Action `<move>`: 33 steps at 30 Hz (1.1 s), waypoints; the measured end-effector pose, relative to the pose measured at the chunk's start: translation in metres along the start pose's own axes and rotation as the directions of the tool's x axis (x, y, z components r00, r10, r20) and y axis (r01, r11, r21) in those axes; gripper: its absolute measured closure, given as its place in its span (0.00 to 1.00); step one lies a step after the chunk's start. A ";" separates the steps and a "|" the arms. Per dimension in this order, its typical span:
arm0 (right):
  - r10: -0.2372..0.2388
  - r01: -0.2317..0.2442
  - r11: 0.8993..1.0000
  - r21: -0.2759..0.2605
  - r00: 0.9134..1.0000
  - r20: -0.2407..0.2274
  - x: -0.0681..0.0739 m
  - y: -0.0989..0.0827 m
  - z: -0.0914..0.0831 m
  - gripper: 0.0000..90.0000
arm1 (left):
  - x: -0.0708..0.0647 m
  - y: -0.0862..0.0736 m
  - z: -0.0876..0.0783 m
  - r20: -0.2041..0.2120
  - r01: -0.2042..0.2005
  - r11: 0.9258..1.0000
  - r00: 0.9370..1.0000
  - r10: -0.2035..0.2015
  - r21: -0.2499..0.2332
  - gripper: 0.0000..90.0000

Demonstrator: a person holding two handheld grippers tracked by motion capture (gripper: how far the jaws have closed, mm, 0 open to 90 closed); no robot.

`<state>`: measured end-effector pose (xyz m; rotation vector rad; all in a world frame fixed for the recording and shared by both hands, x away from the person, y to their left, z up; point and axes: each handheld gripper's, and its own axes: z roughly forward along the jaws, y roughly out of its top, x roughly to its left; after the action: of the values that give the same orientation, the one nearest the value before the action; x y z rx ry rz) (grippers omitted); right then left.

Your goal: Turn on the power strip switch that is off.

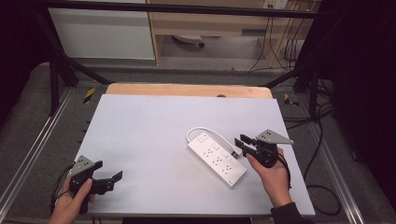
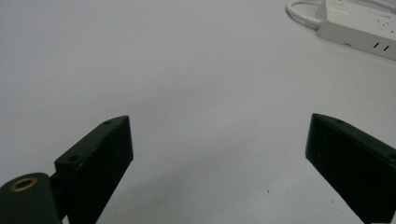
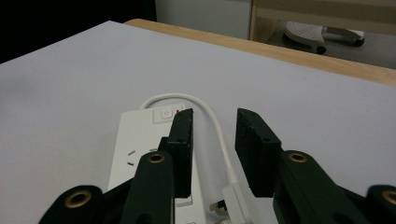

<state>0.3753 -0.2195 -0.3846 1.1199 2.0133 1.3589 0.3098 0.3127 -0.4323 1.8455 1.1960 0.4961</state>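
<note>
The white plastic power strip with several sockets lies on the pale grey table top, a little to the right of the centre, at about four o'clock from the middle of the table in the high view. Its thin white cable makes a loop around the far end and comes back along the right side to a white plug, which lies just beside the strip.

The right gripper is directly over this plug and cable. Its jaws are partly closed, with a narrow gap between them; the cable runs up through this gap, but I see no pad pressing on it, so I judge that nothing is held yet. The left pad stands over the edge of the strip body.

The left gripper rests near seven o'clock of the table, well apart from the strip. Its jaws are wide open and there is only bare table between them.

What could go wrong, in my judgement:
- The left pad of the right gripper may land on the edge of the strip instead of the plug, so the jaws would close on the strip housing or push it aside.
- If the jaws take only the thin cable, it can slip through, or the plug will hang and swing.
- Nothing holds the strip down. A pull on the plug could drag the whole strip across the smooth table, because the cable is short.
</note>
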 end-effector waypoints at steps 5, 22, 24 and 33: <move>-0.010 0.010 1.000 0.008 1.000 -0.009 0.003 -0.004 0.005 0.84 | 0.000 0.000 0.000 0.001 0.000 1.000 1.000 0.000 0.000 0.08; -0.013 0.015 0.998 0.053 0.999 -0.032 0.006 -0.013 0.015 0.94 | -0.001 0.000 0.000 0.004 -0.003 1.000 1.000 0.003 0.001 0.08; -0.011 0.013 0.998 0.063 0.999 -0.033 0.005 -0.015 0.016 0.95 | -0.001 0.000 0.000 0.004 -0.003 1.000 1.000 0.003 0.001 0.08; 0.002 0.000 0.996 0.087 1.000 -0.023 0.001 -0.020 0.018 0.98 | -0.001 0.000 0.000 0.004 -0.004 1.000 1.000 0.004 0.001 0.08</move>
<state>0.3807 -0.2122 -0.4104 1.1480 2.1065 1.3018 0.3096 0.3121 -0.4322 1.8492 1.1909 0.4934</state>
